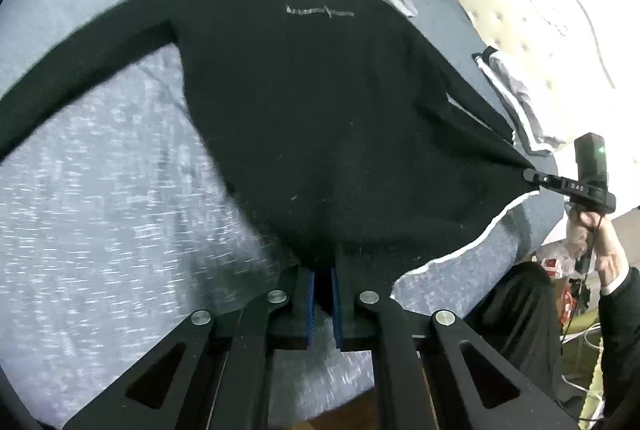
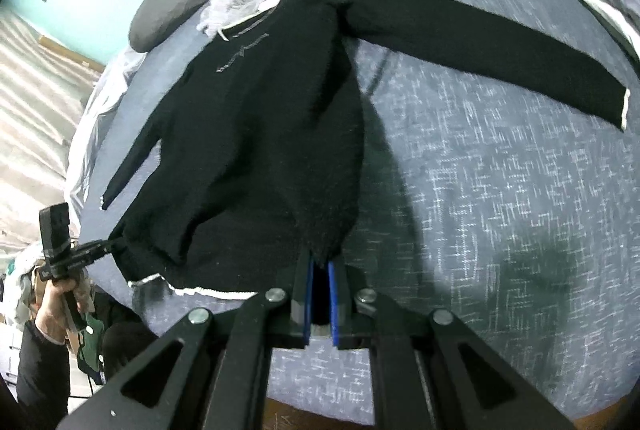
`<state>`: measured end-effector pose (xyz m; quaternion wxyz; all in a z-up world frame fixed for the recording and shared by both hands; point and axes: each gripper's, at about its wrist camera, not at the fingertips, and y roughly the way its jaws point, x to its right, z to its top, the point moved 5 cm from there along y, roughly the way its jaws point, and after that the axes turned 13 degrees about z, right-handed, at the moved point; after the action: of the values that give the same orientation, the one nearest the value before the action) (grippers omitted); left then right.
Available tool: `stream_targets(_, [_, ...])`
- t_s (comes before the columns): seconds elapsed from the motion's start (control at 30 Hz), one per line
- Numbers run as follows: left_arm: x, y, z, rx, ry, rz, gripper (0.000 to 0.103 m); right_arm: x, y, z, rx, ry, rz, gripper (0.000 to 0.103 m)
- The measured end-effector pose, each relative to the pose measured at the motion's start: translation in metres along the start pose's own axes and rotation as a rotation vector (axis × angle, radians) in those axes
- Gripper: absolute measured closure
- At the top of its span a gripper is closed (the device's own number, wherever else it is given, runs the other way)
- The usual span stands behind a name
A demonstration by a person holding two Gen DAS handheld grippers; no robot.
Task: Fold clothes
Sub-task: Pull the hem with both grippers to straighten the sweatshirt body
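While the grey bedspread [image 1: 100, 189] is serving as the folding surface, a black long-sleeved sweater [image 1: 312, 117] is being lifted off it by its hem, each corner being pinched by the left gripper [image 1: 323, 270] and right gripper [image 2: 319, 264], presumably for folding upward.

Each camera rides behind its own jaws, looking steeply down along them at close range onto the bed [image 1: 100, 189]. Ahead of both jaws lies the same black sweater [image 1: 304, 101]; the left view catches the right gripper [image 1: 530, 174] far right, the right view the left gripper [image 2: 114, 244] far left.
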<state>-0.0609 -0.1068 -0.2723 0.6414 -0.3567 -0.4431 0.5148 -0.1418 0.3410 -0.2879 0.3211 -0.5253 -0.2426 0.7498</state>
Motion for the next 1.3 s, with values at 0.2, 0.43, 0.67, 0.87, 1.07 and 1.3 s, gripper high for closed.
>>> stream_targets(0.2, [-0.017, -0.022, -0.009, -0.003, -0.013, 0.025, 0.097, -0.026, -0.008, -0.009, -0.020, -0.062, 0.025, 0.097])
stream_targets(0.43, [-0.037, 0.016, -0.029, -0.086, -0.073, 0.042, 0.097, -0.016, 0.016, -0.037, -0.097, -0.060, -0.014, 0.097])
stream_targets(0.67, [-0.042, 0.035, -0.033, -0.102, -0.099, 0.035, 0.097, -0.003, 0.029, -0.052, -0.133, -0.037, -0.013, 0.097])
stream_targets(0.87, [-0.044, 0.039, -0.034, -0.094, -0.116, 0.011, 0.096, 0.005, 0.036, -0.055, -0.169, -0.013, -0.001, 0.094])
stream_targets(1.07, [-0.045, 0.039, -0.040, -0.090, -0.112, -0.006, 0.084, 0.016, 0.030, -0.050, -0.135, 0.013, -0.018, 0.087])
stream_targets(1.3, [-0.046, 0.047, -0.048, -0.119, -0.131, -0.054, 0.060, 0.014, 0.025, -0.038, -0.100, 0.012, -0.012, 0.074])
